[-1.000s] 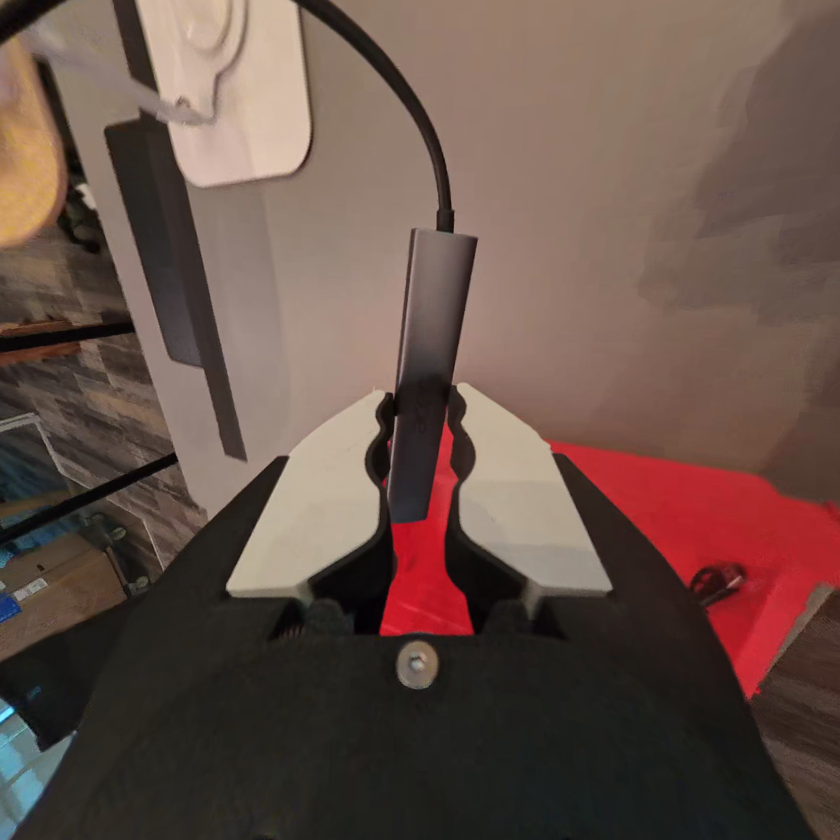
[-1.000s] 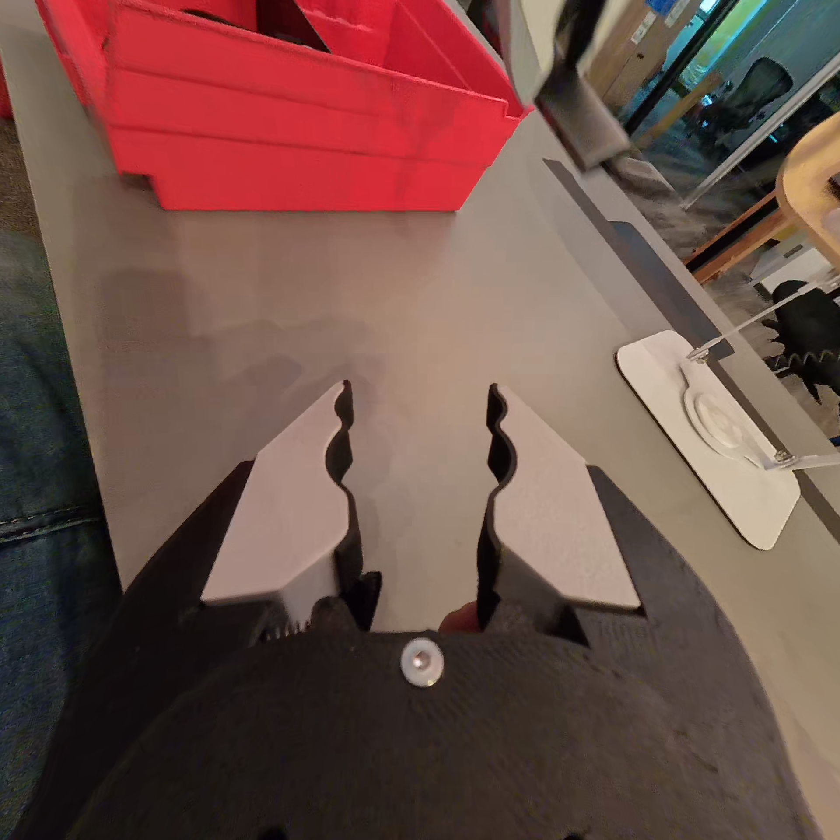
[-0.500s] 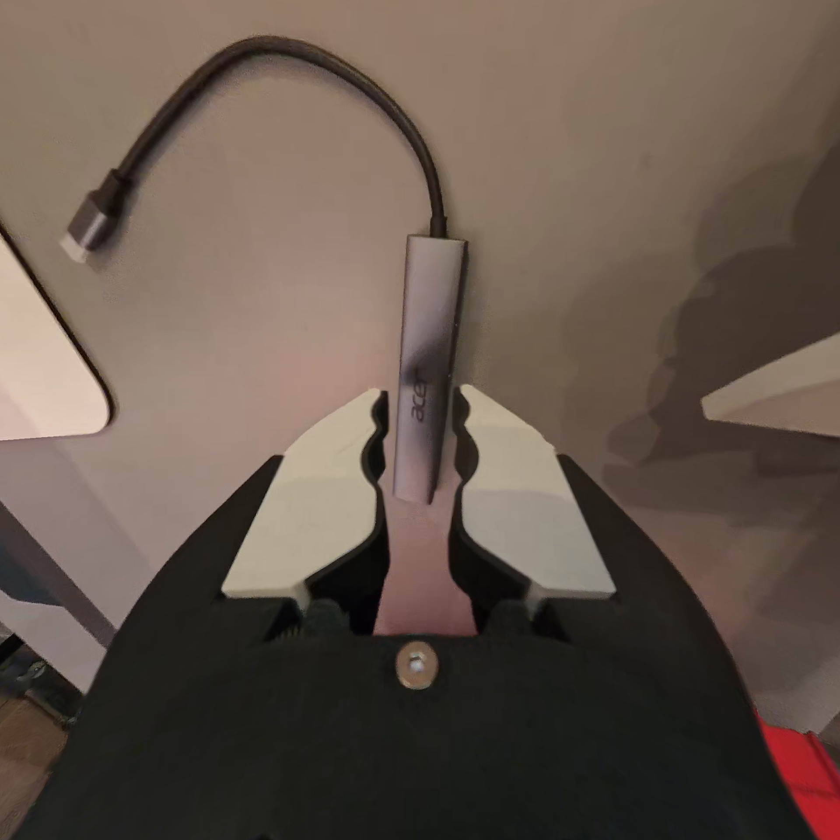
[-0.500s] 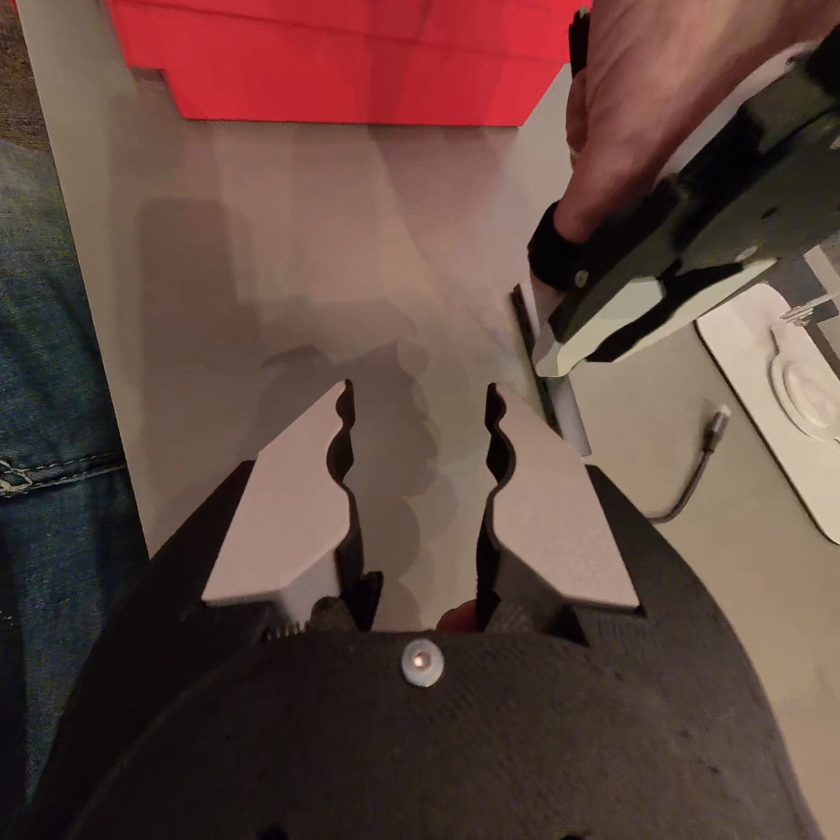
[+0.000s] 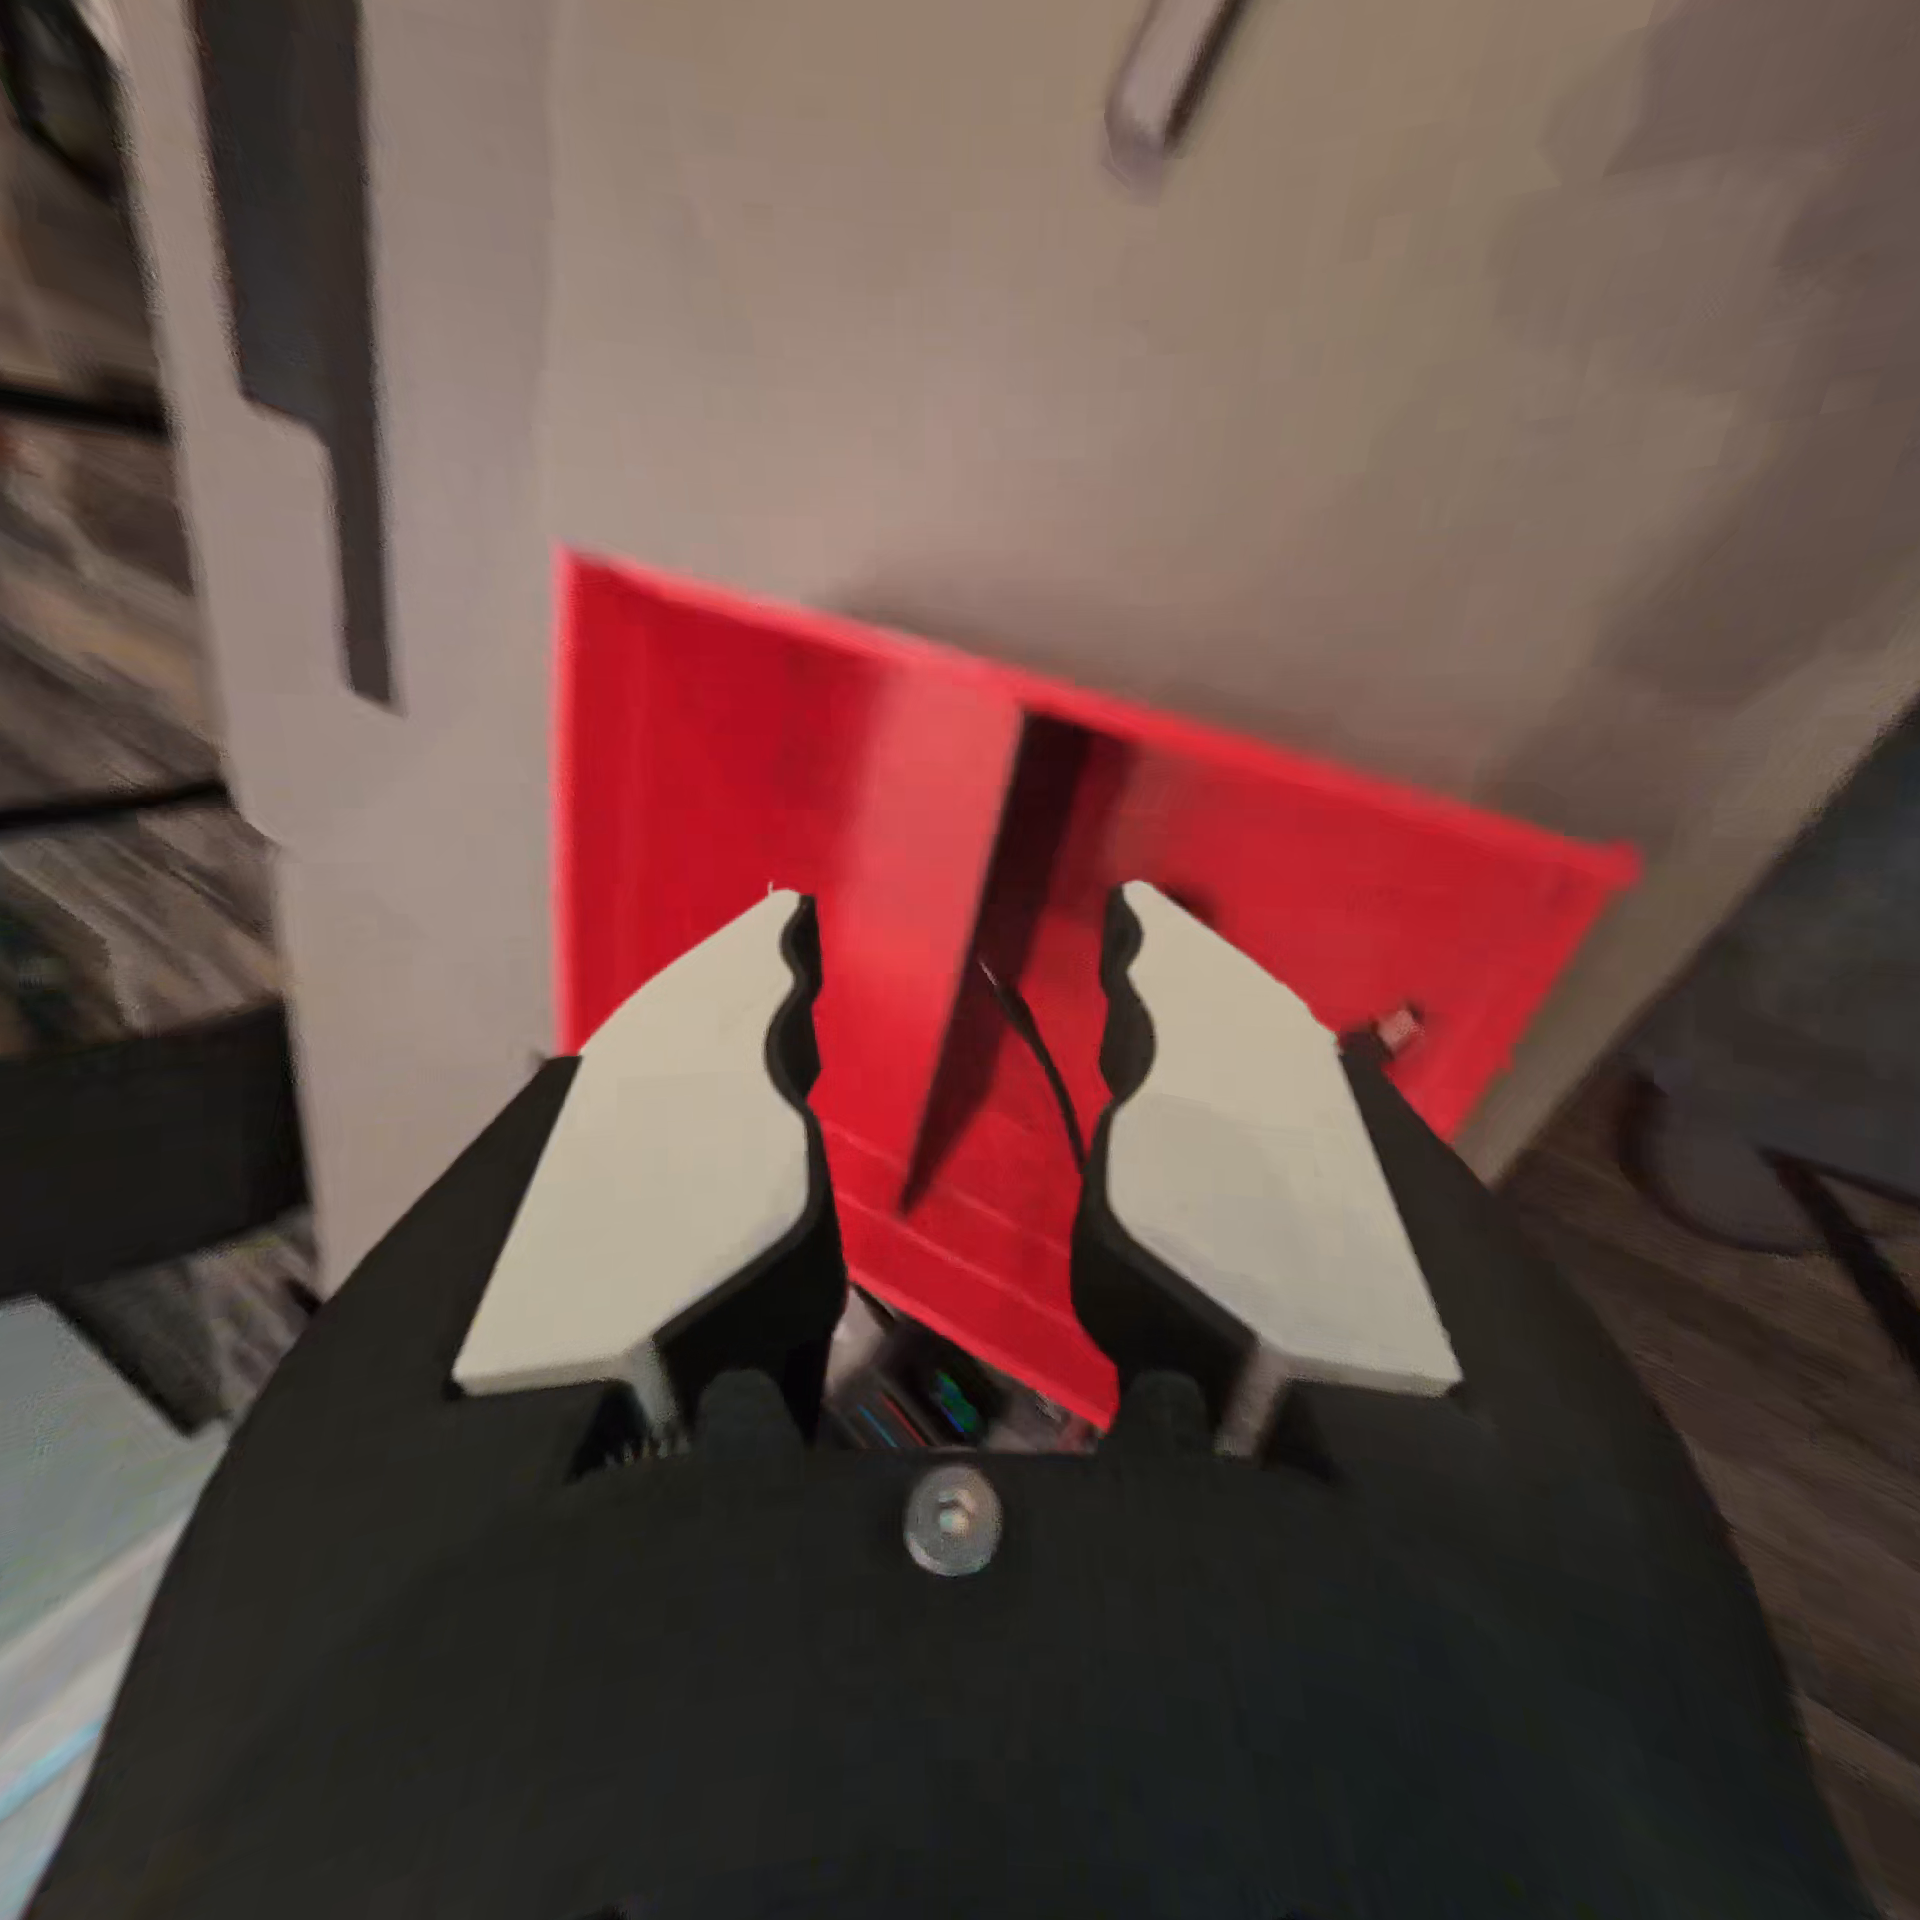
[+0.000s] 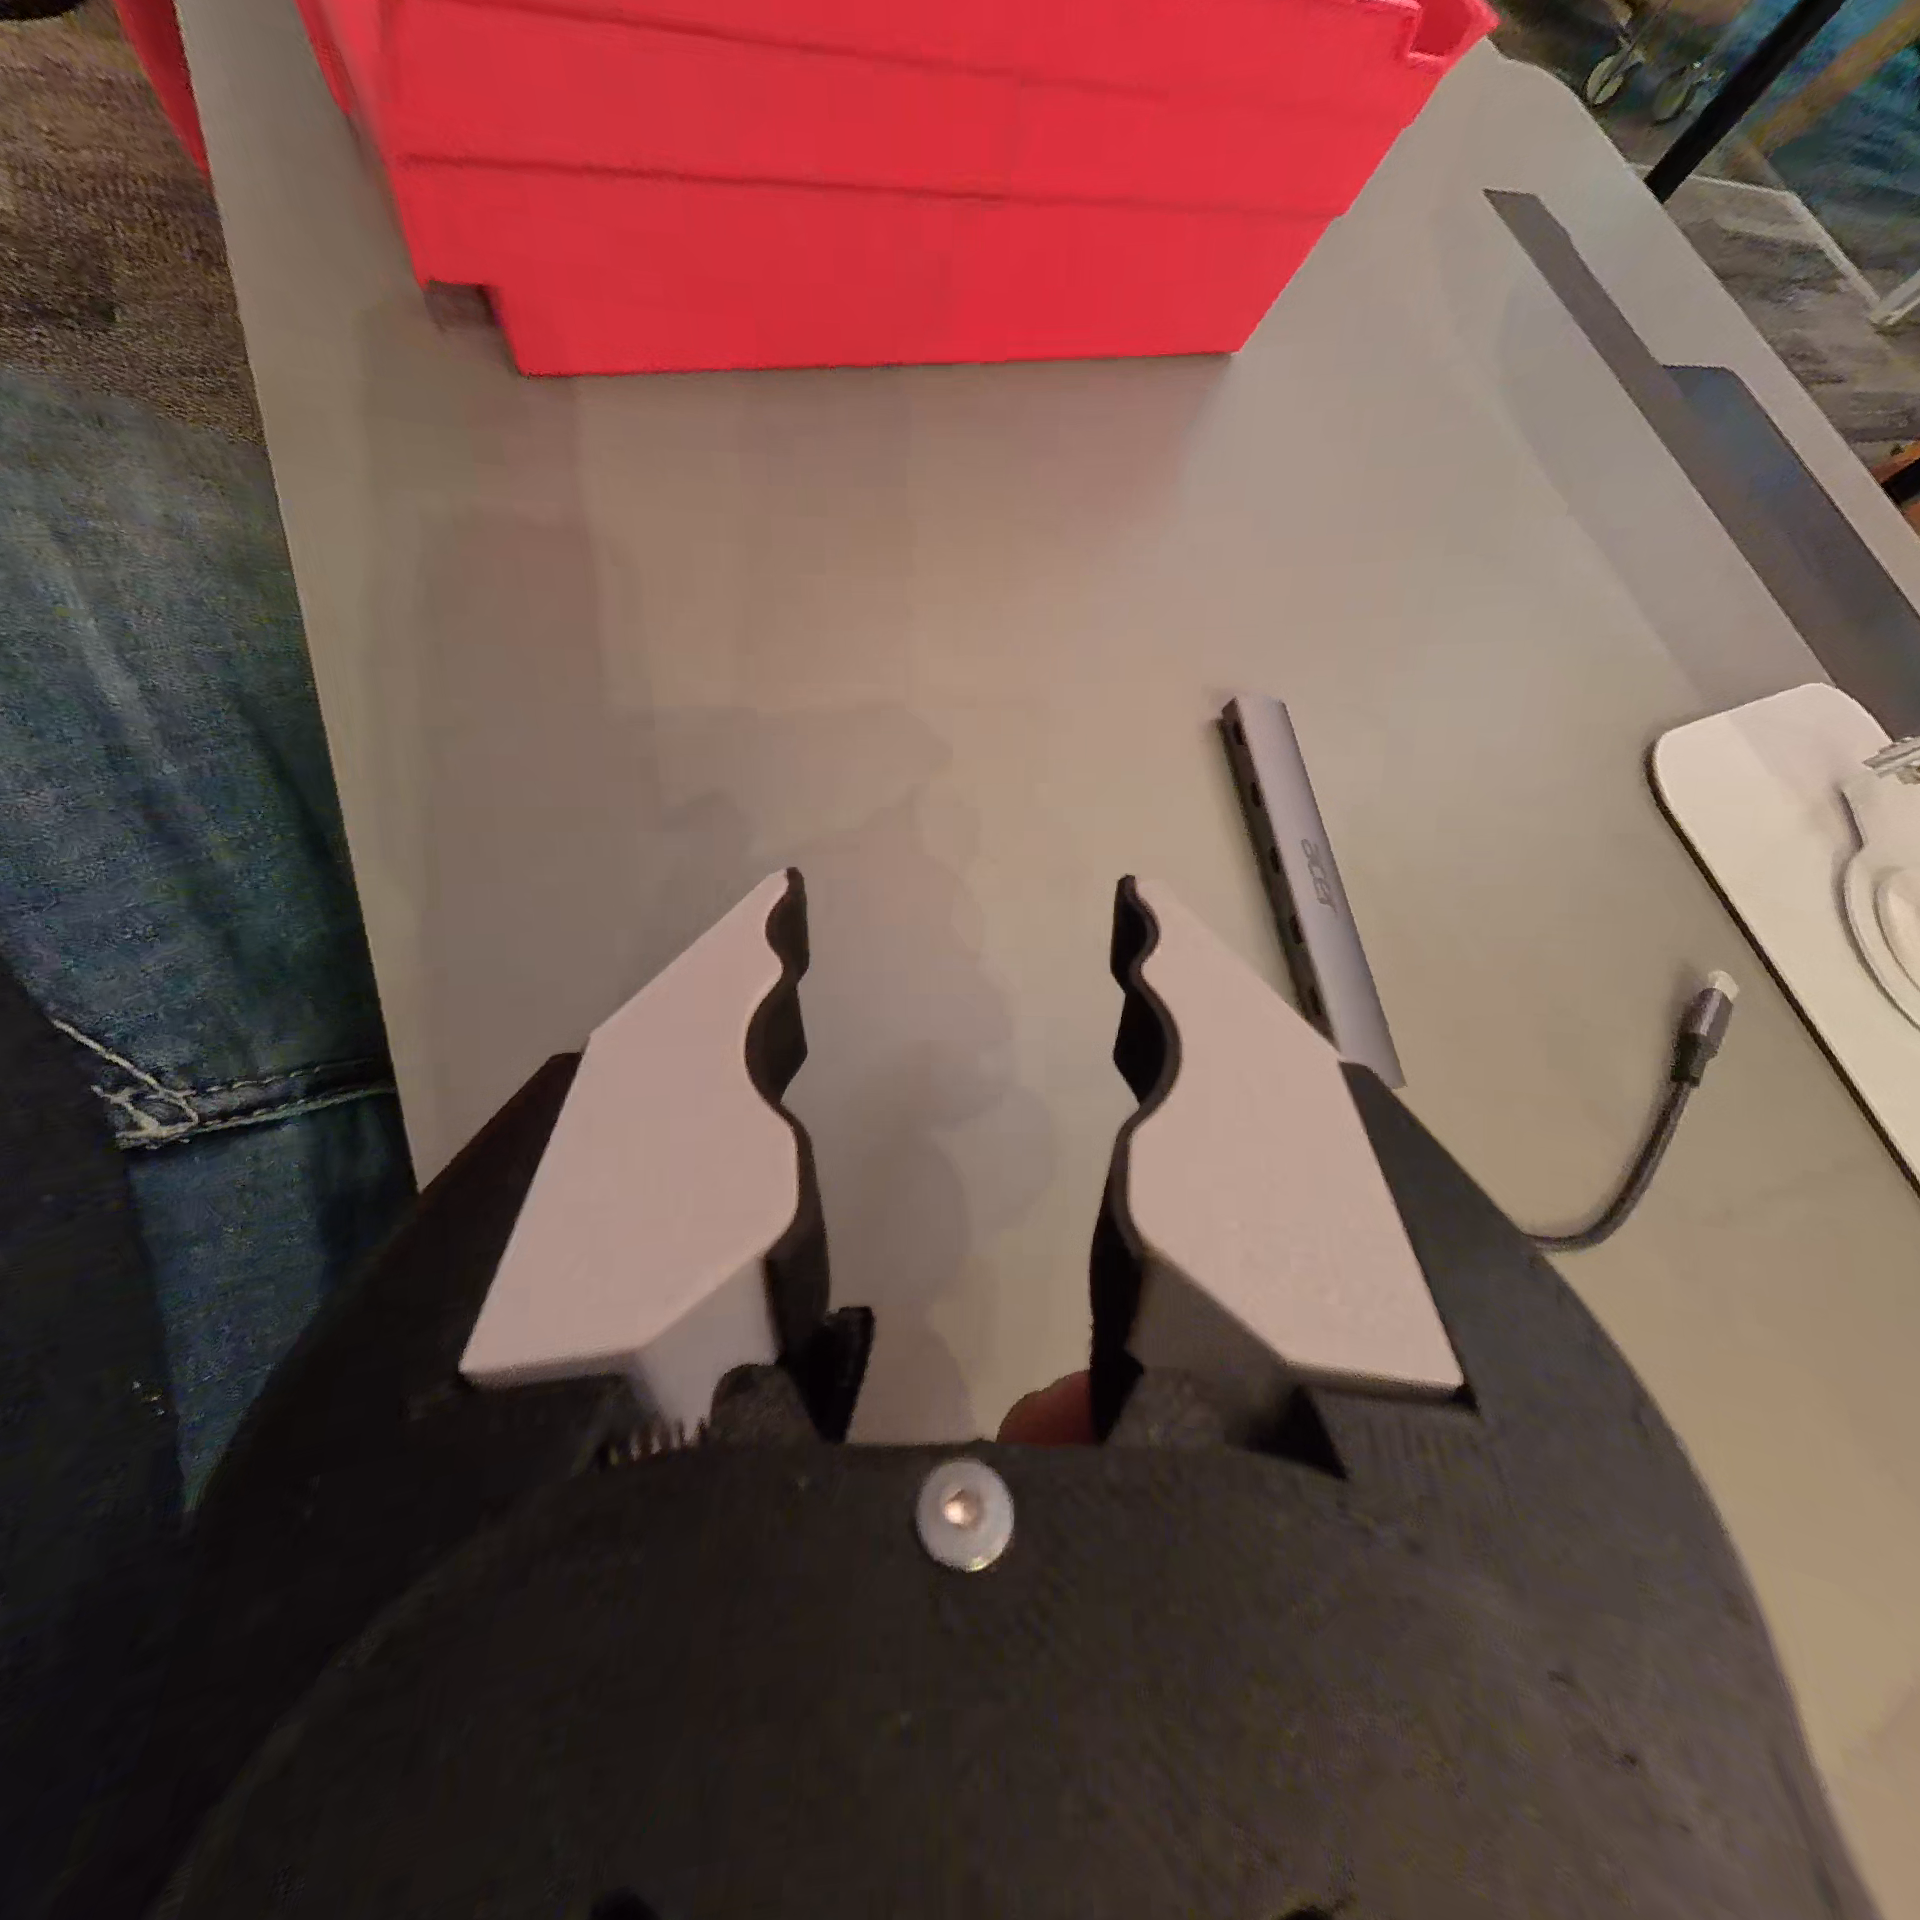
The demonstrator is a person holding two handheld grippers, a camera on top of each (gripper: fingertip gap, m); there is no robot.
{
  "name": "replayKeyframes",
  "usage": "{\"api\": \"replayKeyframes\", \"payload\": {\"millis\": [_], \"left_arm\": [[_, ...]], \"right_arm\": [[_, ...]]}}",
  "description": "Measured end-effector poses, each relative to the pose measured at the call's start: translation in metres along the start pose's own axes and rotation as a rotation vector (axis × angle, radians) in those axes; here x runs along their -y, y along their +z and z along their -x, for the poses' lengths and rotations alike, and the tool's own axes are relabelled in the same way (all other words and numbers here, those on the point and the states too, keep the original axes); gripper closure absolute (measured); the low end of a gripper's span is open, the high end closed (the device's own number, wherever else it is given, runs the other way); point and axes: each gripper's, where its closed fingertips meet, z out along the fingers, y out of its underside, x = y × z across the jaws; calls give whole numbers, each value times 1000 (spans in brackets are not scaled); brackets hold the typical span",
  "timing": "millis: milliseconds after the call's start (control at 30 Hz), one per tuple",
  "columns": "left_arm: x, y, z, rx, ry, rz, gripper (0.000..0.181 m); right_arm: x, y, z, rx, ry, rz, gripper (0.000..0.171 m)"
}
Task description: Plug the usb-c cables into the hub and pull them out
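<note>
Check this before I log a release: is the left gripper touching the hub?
Apart. In the left wrist view the open left gripper holds nothing and points over the red bin; the hub lies far off on the table.

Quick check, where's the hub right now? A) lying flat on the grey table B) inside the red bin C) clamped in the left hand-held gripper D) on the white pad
A: the hub lies flat on the grey table, just beyond the open right hand-held gripper, with nothing gripping it; the left hand-held gripper is open and empty.
</note>
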Motion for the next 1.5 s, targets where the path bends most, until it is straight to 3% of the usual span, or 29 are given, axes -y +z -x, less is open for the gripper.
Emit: {"api": "replayKeyframes", "payload": {"millis": [167, 333, 433, 533, 800, 967, 1133, 1267, 1500], "left_arm": [[-105, 39, -41, -56, -101, 263, 126], [-142, 92, -64, -133, -177, 356, 127], [-143, 106, -69, -138, -154, 376, 159], [-138, 100, -63, -95, -167, 343, 173], [-114, 18, -24, 102, -210, 198, 176], [-65, -56, 21, 323, -192, 28, 177], [34, -84, 29, 351, -18, -134, 176], [123, -56, 12, 259, 147, -224, 176], [243, 47, -48, 0, 311, -309, 176]], "right_arm": [[-1, 3, 6, 12, -13, 15, 115], [-4, 3, 5, -1, -19, 32, 114], [-5, 1, 2, -11, -20, 36, 115], [-4, 0, 1, -15, -17, 30, 115], [4, -3, 6, 4, -43, 9, 116], [10, -5, 17, 43, -76, -1, 120], [20, -9, 38, 92, -175, -24, 122], [20, -9, 53, 123, -264, -20, 122], [5, -6, 63, 173, -309, 31, 121]]}}
